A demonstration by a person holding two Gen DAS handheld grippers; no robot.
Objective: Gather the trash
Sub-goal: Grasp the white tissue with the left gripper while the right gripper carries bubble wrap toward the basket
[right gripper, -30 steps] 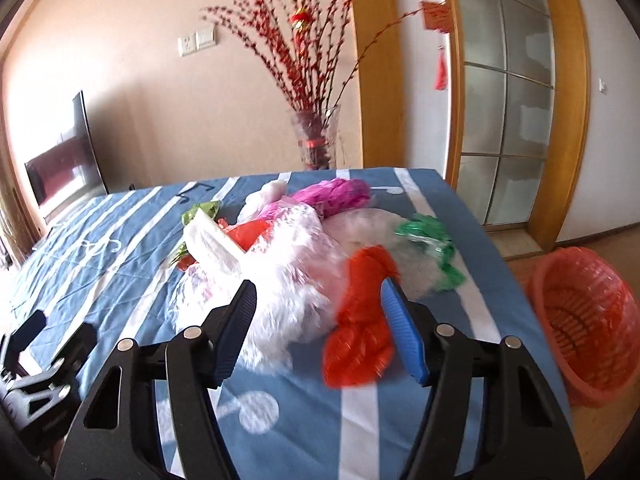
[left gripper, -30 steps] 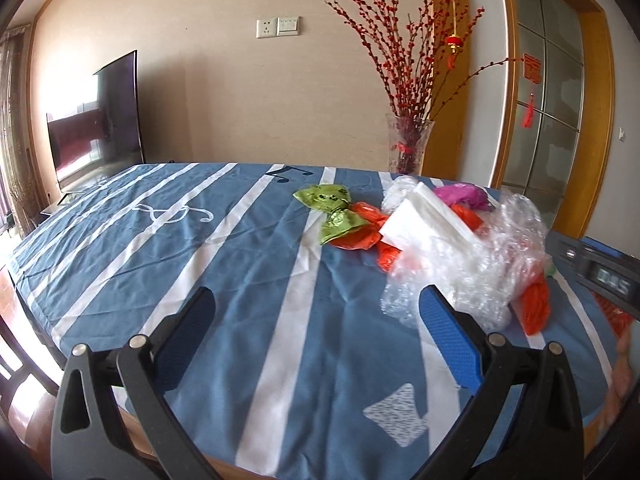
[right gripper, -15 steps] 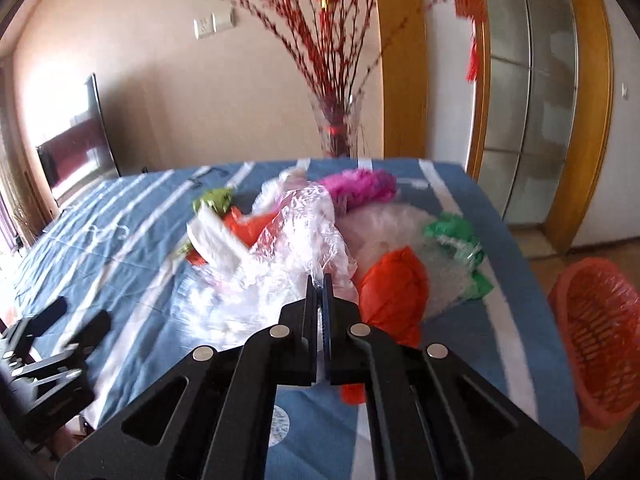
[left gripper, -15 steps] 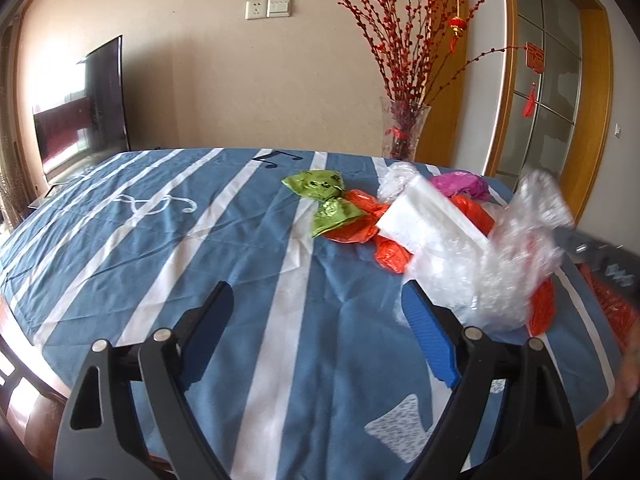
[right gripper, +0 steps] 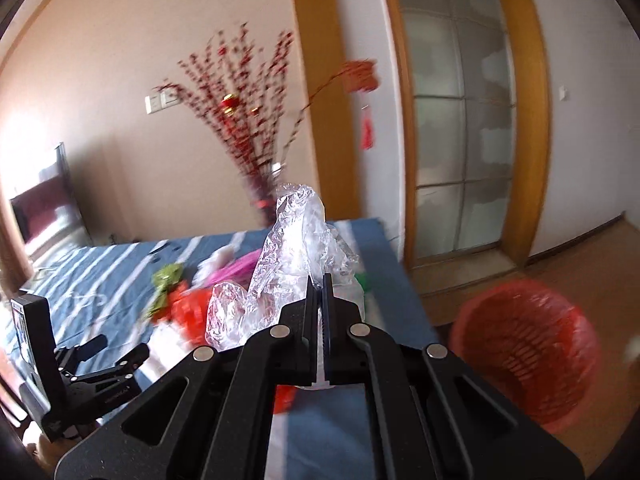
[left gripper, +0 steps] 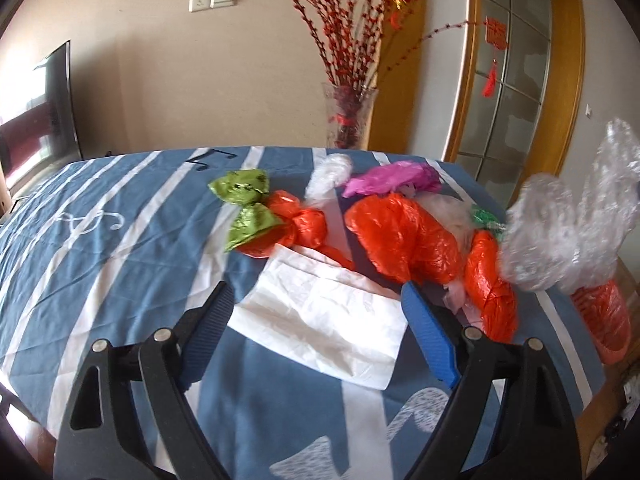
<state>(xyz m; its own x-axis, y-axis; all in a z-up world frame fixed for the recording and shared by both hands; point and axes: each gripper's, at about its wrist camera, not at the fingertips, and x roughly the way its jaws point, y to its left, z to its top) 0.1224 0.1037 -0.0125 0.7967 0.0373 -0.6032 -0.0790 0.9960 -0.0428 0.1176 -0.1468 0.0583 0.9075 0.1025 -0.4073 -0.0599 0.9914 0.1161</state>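
Now right gripper (right gripper: 321,300) clamped on clear plastic wrap (right gripper: 292,264), lifted off bench pile; red basket (right gripper: 524,356) next. Left gripper (left gripper: 316,320) wide, empty, straddling white paper (left gripper: 320,320).

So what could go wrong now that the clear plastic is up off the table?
The right gripper pinches only an edge of the clear plastic wrap, so it might slip free before reaching the red basket on the floor. Its loose trailing end could also drag the orange bag or other scraps off the table.
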